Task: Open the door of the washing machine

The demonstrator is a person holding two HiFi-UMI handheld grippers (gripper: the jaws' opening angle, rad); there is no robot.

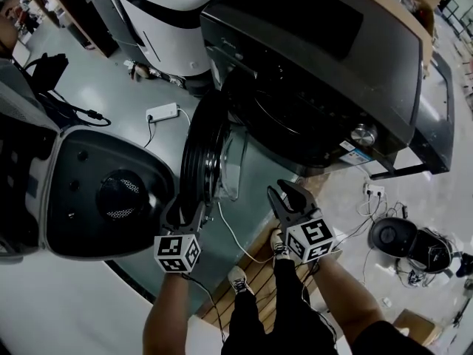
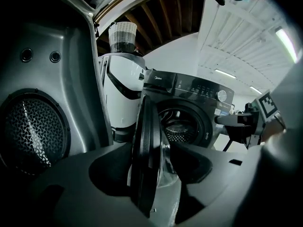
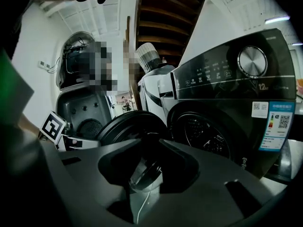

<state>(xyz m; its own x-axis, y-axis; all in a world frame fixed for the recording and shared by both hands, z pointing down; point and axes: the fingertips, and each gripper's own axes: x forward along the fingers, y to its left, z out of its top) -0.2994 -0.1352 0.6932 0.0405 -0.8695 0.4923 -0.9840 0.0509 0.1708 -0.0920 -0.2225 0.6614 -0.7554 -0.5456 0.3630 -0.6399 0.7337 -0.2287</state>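
Washing machine (image 1: 318,65), door (image 1: 201,154) swung wide, left claw (image 1: 186,211) at door rim, right claw (image 1: 284,192) alongside

Ahead of the right gripper (image 3: 150,145), the washing machine (image 3: 222,103) shows "12" beside its dial (image 3: 252,60); the print on its sticker (image 3: 278,131) is too small to read.

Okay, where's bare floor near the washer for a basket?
Bare grey floor left of the white power strip, beside the white appliance. Crowded: a socket strip and black round device right of the washing machine; the open door fills its front.

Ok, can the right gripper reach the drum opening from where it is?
Probably yes: the door stands swung aside, and nothing lies between the open right gripper and the drum opening.
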